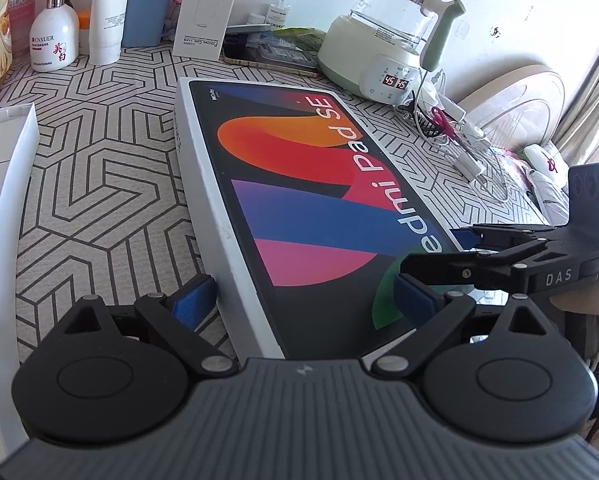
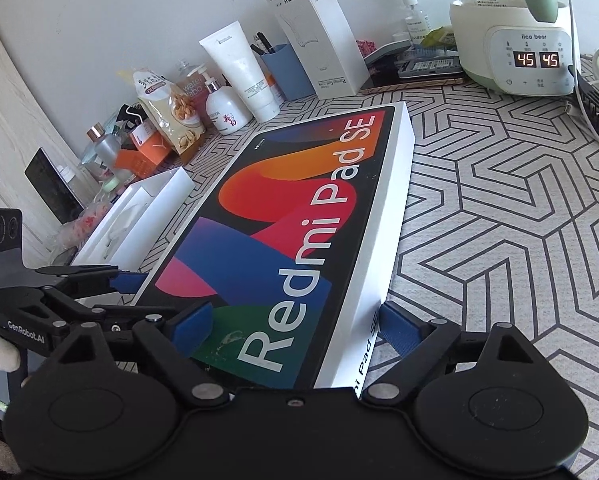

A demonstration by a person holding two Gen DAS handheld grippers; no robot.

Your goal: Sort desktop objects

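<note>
A flat Redmi Pad SE box point(image 1: 299, 184) with a colourful lid lies on the patterned table; it also shows in the right wrist view point(image 2: 299, 216). My left gripper point(image 1: 303, 300) is wide open and straddles the box's near left corner: its left pad point(image 1: 195, 296) is beside the white side wall, its right pad point(image 1: 415, 300) over the lid. My right gripper point(image 2: 295, 326) is wide open and straddles the near right corner, one pad point(image 2: 193, 322) over the lid, the other point(image 2: 399, 328) beside the right wall. Each gripper shows in the other's view.
An open white box tray point(image 2: 139, 208) lies left of the box. Bottles, a tube point(image 2: 243, 68), a blue pen cup point(image 2: 287, 68), a tall white carton point(image 2: 315, 28) and snack bags line the back wall. A kettle warmer point(image 2: 527, 60) with cables stands at the back right.
</note>
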